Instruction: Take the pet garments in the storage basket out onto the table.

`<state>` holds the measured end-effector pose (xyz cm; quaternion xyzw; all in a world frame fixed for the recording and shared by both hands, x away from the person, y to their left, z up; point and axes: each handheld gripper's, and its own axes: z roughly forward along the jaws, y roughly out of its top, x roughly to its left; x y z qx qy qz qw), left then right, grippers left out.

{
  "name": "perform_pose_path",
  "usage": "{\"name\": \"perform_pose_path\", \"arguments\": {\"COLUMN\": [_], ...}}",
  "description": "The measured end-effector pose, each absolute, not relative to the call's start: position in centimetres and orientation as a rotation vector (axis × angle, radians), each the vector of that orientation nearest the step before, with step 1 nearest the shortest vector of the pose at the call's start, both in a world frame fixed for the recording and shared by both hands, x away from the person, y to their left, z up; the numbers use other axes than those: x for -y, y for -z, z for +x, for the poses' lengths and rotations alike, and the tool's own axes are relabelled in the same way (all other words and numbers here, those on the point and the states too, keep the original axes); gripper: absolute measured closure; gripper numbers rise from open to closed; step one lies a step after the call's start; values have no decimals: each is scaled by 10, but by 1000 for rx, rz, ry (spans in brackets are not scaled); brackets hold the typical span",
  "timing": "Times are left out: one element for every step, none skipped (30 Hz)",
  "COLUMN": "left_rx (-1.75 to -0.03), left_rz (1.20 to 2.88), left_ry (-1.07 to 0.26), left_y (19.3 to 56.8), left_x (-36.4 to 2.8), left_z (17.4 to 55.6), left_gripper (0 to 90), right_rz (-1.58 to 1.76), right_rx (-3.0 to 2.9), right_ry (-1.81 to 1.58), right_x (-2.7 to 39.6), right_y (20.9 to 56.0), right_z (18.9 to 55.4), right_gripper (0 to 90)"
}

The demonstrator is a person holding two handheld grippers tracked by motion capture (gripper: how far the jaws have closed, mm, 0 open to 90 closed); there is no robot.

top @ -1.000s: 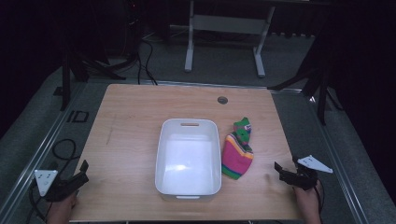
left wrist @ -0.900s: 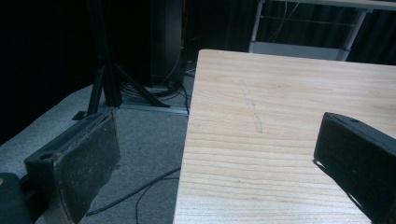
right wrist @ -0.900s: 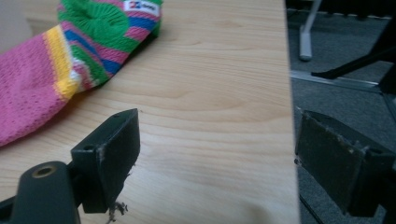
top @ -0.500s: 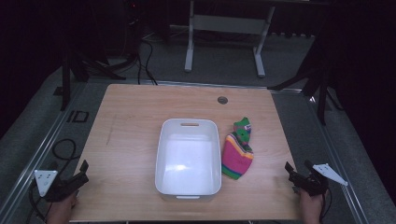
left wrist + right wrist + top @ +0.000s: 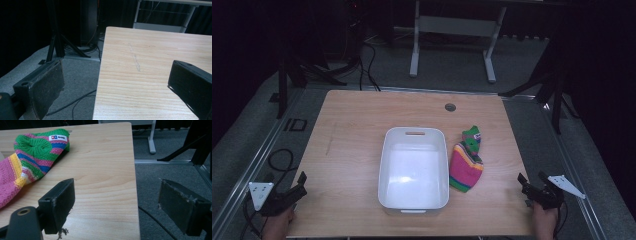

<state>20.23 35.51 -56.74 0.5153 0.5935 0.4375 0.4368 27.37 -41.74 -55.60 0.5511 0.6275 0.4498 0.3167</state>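
High view shows a wooden table [image 5: 362,125] with a white tub [image 5: 414,167] mid-table and a striped sock [image 5: 466,162] touching its right side. Left gripper [image 5: 287,195] and right gripper [image 5: 534,190] sit at the near corners, jaws apart, empty. Reaching carelessly could nudge the sock away.
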Motion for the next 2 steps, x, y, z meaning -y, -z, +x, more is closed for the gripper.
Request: {"name": "perform_pose_path", "arguments": {"left_rx": [-1477,-1477], "left_rz": [1282,1282], "left_ry": [-1088,-1088], "left_y": [567,567], "left_x": [-355,-355], "left_z": [202,202], "left_gripper": [9,9], "right_rz": [1451,1450], "right_rx": [-1652,-1654], "right_ry": [-1181,-1178], "right_x": [417,417], "right_y": [556,556], "right_z": [274,274], "right_gripper": [139,139]}}
